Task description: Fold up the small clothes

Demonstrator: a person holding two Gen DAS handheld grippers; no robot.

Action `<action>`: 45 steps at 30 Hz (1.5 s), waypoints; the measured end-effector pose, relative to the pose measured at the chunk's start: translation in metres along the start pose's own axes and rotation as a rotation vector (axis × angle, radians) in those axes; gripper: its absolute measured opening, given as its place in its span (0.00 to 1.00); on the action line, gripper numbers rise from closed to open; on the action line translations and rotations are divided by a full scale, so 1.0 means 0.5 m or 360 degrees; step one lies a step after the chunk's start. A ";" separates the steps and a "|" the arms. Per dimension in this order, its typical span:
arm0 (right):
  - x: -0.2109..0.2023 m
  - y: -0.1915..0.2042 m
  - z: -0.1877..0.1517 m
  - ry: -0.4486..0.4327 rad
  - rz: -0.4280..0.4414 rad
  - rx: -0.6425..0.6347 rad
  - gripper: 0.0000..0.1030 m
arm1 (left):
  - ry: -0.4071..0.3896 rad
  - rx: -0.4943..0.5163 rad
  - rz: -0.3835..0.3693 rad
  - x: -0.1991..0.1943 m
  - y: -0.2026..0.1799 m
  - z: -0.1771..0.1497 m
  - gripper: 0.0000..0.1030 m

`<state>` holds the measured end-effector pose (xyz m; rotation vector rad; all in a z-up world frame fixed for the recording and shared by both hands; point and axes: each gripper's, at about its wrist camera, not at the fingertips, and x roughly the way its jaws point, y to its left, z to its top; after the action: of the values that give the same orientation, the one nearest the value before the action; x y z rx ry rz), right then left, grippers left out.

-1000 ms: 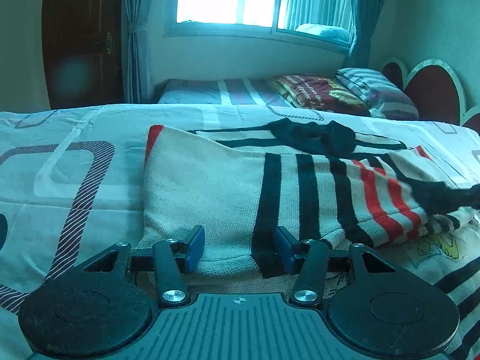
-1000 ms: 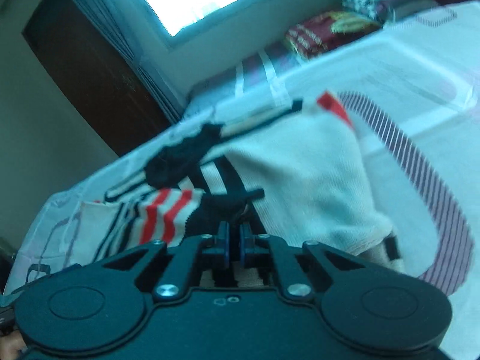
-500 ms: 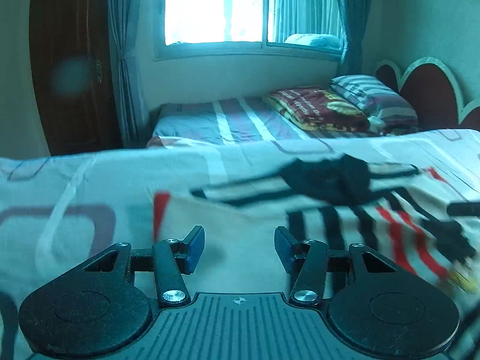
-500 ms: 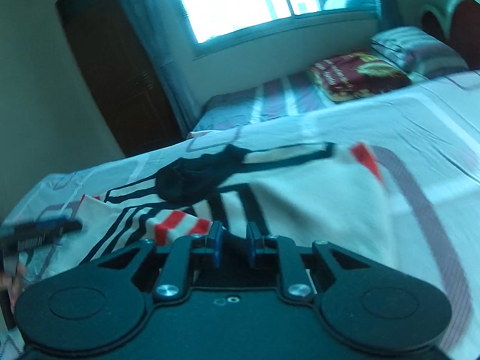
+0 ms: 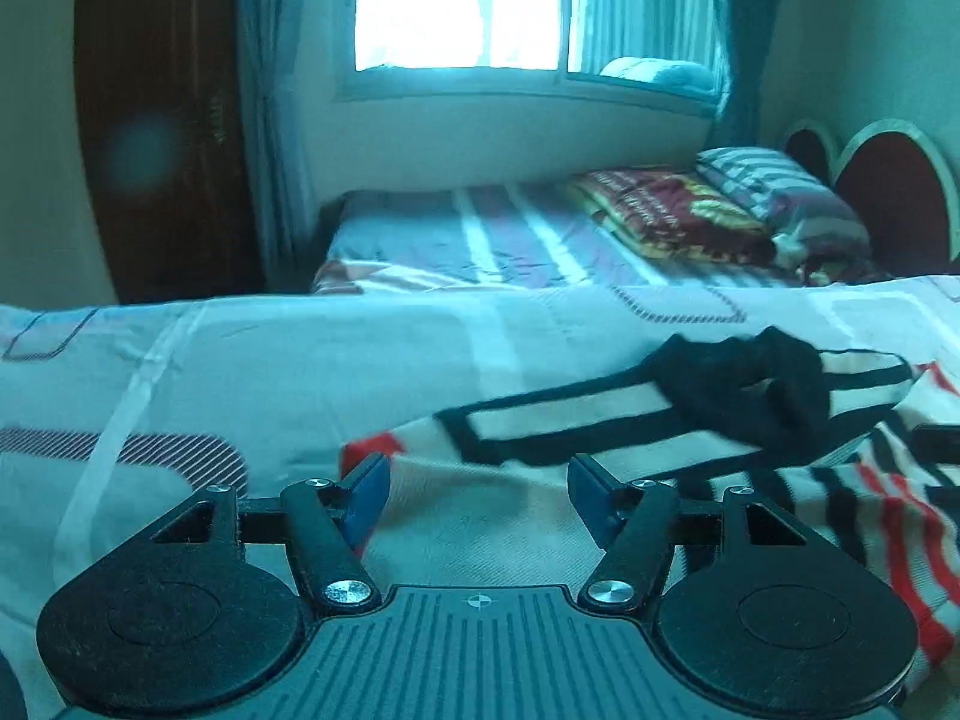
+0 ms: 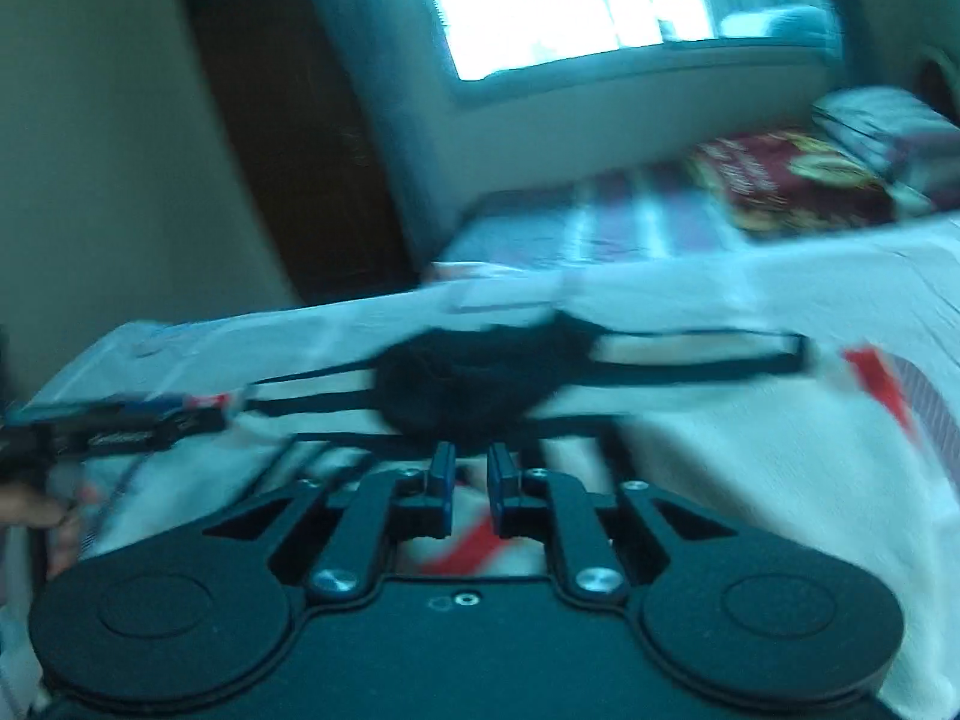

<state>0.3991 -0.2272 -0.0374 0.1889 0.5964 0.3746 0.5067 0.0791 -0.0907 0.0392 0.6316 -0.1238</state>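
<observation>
A cream knitted sweater [image 5: 516, 516] with black and red stripes lies spread on the bed; its black collar [image 5: 744, 384] is bunched at the far side. My left gripper [image 5: 478, 489] hovers over the near hem with its jaws opening and nothing between the blue pads [image 5: 366, 492]. In the blurred right wrist view the same sweater [image 6: 720, 432] fills the middle, its collar [image 6: 468, 384] just beyond my right gripper [image 6: 471, 474]. Its jaws stand a narrow gap apart with no cloth caught between them. The left gripper [image 6: 114, 426] shows at that view's left edge.
The bedsheet [image 5: 240, 360] is pale with grey striped loops. Beyond it stands a second bed [image 5: 480, 234] with a red blanket [image 5: 666, 210] and a striped pillow [image 5: 780, 192]. A window [image 5: 456, 6], curtains and a dark wooden door [image 5: 162, 120] line the far wall. A hand [image 6: 30, 504] shows low left.
Both grippers have drawn back from the sweater. The left let go of the hem and spread wider. The right released the black sleeve part it pinched and rolled level.
</observation>
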 end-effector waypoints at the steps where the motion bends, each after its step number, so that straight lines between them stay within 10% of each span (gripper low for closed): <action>1: 0.010 0.011 0.000 0.0023 0.0044 -0.0028 0.14 | 0.0031 0.0018 -0.0008 0.014 -0.003 0.001 0.64; 4: 0.073 0.027 -0.017 0.0238 0.0027 -0.0130 0.12 | 0.0124 0.0006 0.0027 0.059 0.007 -0.009 0.68; 14: 0.005 0.003 -0.027 0.0075 -0.0042 -0.0119 0.17 | -0.0068 0.0057 -0.0031 -0.058 -0.093 -0.030 0.72; 20: 0.031 0.029 -0.053 0.0137 -0.0083 -0.0263 0.14 | 0.0065 0.0101 -0.0114 -0.011 -0.223 -0.078 0.77; 32: -0.044 -0.038 -0.071 0.0105 -0.0273 -0.0301 0.10 | 0.0088 0.0078 0.0002 -0.074 -0.084 -0.111 0.79; 36: -0.086 -0.041 -0.051 0.0093 -0.0243 -0.0173 0.25 | 0.0042 0.0133 0.0074 -0.122 -0.097 -0.102 0.80; 45: -0.244 -0.103 -0.137 0.0136 -0.0395 -0.0020 0.28 | 0.0131 -0.0057 0.0221 -0.266 -0.002 -0.255 0.87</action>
<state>0.2814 -0.3179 -0.0451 0.0855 0.6929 0.1466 0.3253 0.1014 -0.1149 0.0537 0.7113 0.0234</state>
